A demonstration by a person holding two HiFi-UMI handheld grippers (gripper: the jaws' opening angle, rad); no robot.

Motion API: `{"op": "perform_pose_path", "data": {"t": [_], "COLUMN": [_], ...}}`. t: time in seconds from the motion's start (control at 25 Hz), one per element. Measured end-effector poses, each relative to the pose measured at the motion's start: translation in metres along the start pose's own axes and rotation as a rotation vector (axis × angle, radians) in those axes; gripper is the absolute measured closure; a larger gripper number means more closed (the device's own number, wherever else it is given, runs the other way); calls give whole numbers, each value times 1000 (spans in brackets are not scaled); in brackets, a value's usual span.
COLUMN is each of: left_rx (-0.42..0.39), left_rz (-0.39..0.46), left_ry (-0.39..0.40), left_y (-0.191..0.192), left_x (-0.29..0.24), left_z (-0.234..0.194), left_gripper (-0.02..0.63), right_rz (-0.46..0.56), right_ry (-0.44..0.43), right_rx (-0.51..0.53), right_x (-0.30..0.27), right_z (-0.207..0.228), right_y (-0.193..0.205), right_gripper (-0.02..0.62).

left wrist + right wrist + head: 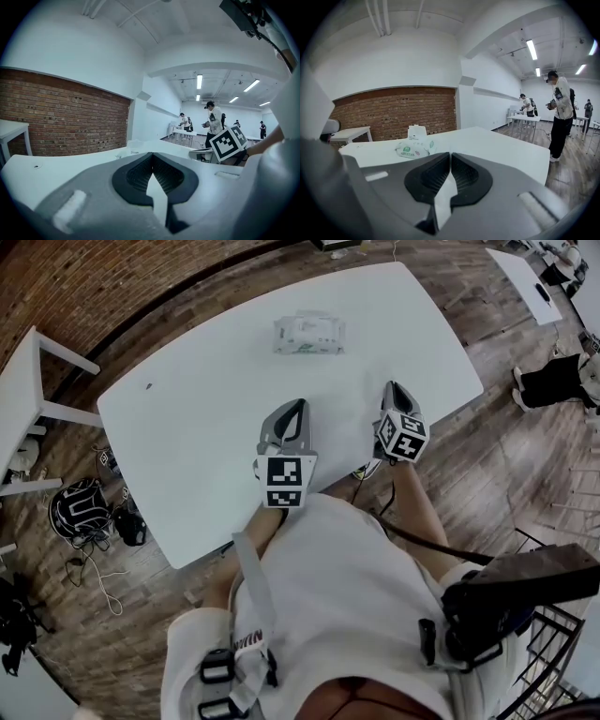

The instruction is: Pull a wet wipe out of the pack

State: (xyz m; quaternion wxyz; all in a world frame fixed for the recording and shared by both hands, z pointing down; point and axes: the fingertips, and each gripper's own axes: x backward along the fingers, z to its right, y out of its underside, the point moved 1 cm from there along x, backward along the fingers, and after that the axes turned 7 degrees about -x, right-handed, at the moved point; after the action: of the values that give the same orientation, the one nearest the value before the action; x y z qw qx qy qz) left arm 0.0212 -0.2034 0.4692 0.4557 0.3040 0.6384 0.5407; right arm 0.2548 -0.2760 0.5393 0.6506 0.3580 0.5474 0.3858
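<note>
The wet wipe pack point(308, 334), white with green print, lies on the far side of the white table point(187, 427). In the right gripper view the pack point(414, 148) sits left of centre with a white flap standing up at its top. My left gripper point(298, 407) hovers over the table's near half, short of the pack, jaws shut and empty point(152, 155). To its right, my right gripper point(392, 388) is over the near right edge, also shut on nothing point(450, 154). Both point toward the pack and are well apart from it.
A second white table point(28, 381) stands at the left, with a helmet point(80, 507) and cables on the wooden floor beside it. A brick wall runs behind. People stand at distant tables point(558, 103). A seated person's legs point(553, 381) are at the right.
</note>
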Motion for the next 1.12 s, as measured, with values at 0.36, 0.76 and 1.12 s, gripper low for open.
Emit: {"op": "perform_pose_path", "data": {"t": [0.36,0.76,1.12], "left_rx": [7,6,4], "left_rz": [-8,-13,-15], "left_ry": [0,12,7], "left_y": [4,6,6], "left_x": [3,1,2], "left_z": [2,6,5], "left_gripper": [603,603,603], "right_rz": [-97,-200,-309], "right_ry": [2,3,15], "right_rx": [-105,-103,-88], "right_x": [21,23,22], "right_z": [3,-1,-2], "right_y": [53,92,117], "right_gripper": [580,580,572]}}
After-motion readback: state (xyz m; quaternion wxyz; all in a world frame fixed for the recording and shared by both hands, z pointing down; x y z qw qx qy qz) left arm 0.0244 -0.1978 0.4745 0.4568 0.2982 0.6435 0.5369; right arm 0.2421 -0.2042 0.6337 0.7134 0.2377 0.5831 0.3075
